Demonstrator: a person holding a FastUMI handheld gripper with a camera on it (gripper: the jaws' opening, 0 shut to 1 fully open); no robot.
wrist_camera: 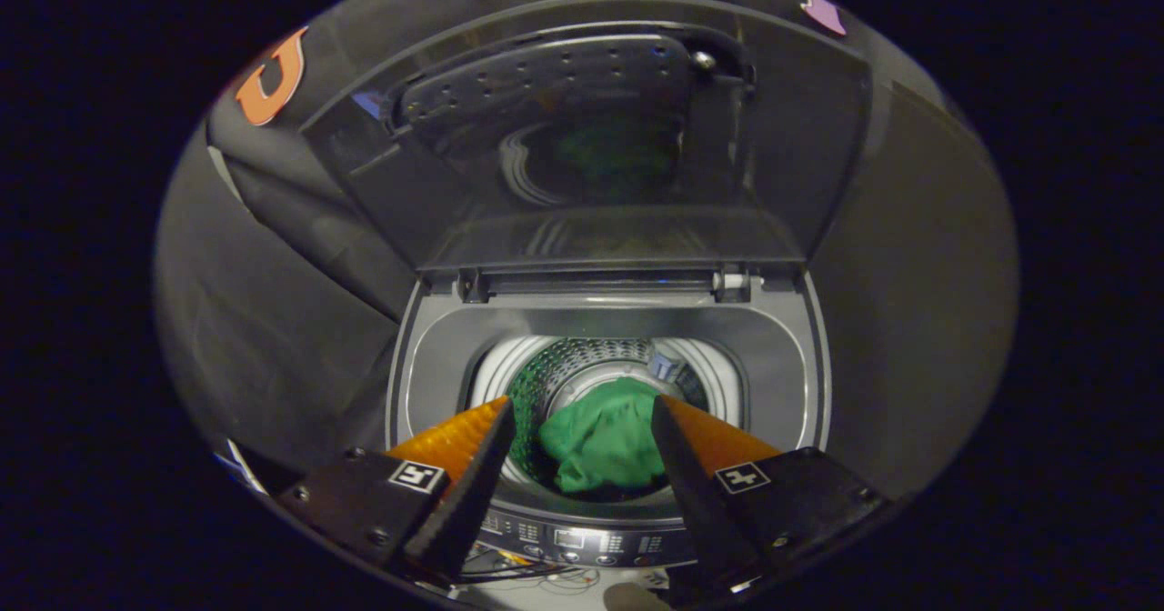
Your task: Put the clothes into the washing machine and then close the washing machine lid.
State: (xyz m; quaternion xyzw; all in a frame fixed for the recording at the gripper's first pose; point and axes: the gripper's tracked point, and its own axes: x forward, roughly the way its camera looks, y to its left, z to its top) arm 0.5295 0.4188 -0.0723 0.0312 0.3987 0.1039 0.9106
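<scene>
To the left, the booth's black cloth wall (273,302) hangs in folds beside the washing machine (427,356), and its lower part fades into darkness. The machine is a top-loader seen from above and in front; its left flank is hidden behind the left finger of the gripper (582,404). The gripper hangs over the front rim with its fingers spread wide, holding nothing; the tips frame the drum opening and touch neither the machine nor the cloth.

Between and beyond the fingertips, down inside the perforated drum (582,361), lies the green clothes (605,443) in a crumpled heap. Its near edge dips below the front rim, so how much fabric lies there cannot be told, nor whether it is one piece or several.

Below the drum, the control panel (582,543) is partly covered by both fingers, and its markings are too small to make out. Thin wires lie just under it, cut off.

Above the tub, the lid (618,138) stands raised on its rear hinge, tilted slightly back. Its dark glossy underside carries a faint green reflection.
</scene>
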